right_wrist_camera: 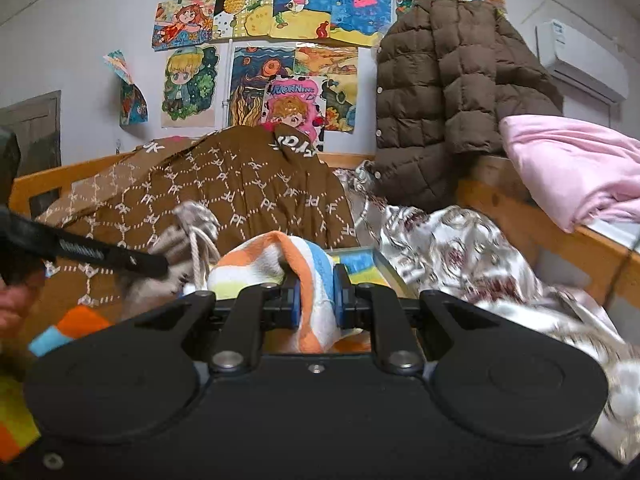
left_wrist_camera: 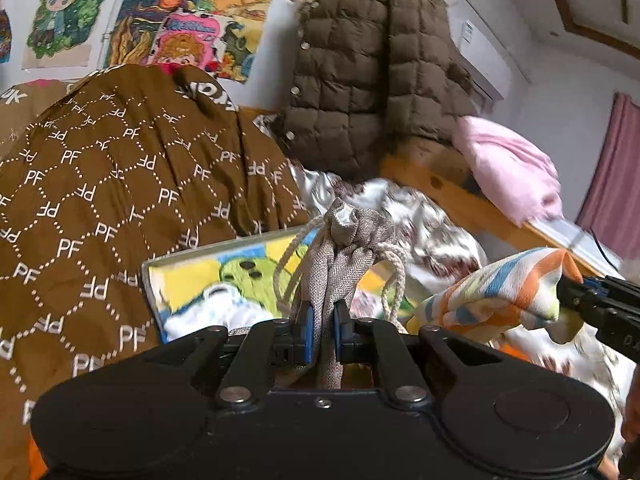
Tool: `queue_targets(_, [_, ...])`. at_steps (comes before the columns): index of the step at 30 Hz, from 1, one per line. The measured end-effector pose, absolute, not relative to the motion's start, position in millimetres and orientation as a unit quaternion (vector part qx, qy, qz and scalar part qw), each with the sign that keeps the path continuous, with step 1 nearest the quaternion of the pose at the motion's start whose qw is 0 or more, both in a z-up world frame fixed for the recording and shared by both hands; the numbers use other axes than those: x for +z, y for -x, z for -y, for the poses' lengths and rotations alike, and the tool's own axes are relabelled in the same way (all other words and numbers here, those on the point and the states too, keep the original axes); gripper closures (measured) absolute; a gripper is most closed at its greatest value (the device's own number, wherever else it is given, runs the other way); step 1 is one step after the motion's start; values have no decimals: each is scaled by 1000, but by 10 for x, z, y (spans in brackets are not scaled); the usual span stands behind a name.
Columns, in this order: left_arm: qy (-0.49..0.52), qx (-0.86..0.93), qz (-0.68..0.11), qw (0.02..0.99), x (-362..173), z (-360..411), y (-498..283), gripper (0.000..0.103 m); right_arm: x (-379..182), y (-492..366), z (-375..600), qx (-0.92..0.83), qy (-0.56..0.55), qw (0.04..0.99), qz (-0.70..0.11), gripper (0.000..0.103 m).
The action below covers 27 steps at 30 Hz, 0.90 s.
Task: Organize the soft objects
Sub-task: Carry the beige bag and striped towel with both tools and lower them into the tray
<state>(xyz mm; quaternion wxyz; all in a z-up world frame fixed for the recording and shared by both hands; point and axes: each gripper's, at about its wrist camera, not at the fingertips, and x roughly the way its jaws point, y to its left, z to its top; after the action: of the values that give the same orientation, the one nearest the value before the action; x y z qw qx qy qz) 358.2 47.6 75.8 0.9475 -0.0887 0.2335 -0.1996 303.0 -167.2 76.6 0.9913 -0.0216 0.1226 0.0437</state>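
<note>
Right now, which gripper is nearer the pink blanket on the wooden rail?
Right. The right gripper, shut on the striped cloth, sits on the pink blanket's side; the left gripper, holding the grey drawstring bag, is farther away.

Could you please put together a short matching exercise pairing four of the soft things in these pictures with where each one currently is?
Things:
1. grey woven drawstring pouch
2. orange, blue and white striped towel
3. brown quilted puffer jacket
4. pink folded blanket

Places:
A. draped over the wooden bed rail
B. pinched in the left gripper
C. hanging against the wall
D. pinched in the right gripper

Pairs: 1-B, 2-D, 3-C, 4-A
</note>
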Motion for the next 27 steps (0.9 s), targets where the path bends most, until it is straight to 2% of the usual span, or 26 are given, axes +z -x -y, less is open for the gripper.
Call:
queue_targets(6, [106,-173,-231,951,584,-380,-4043,93,933,-3662,1564,47,40,989,-133,94])
queue_targets(13, [138,-134,-256,947,285,-321,-4561,93,797,-4230,1538,11,32,987,-157,94])
queue_targets(17, [155,-123,-262,945,232,-276,-4791,93,608,-4556,1577,-14,8,983,-181,94])
queue_targets(27, [107,-99,-292,945,-11,-91,-4938,93,9,-4881,1729,-38,-87,962,-255,93])
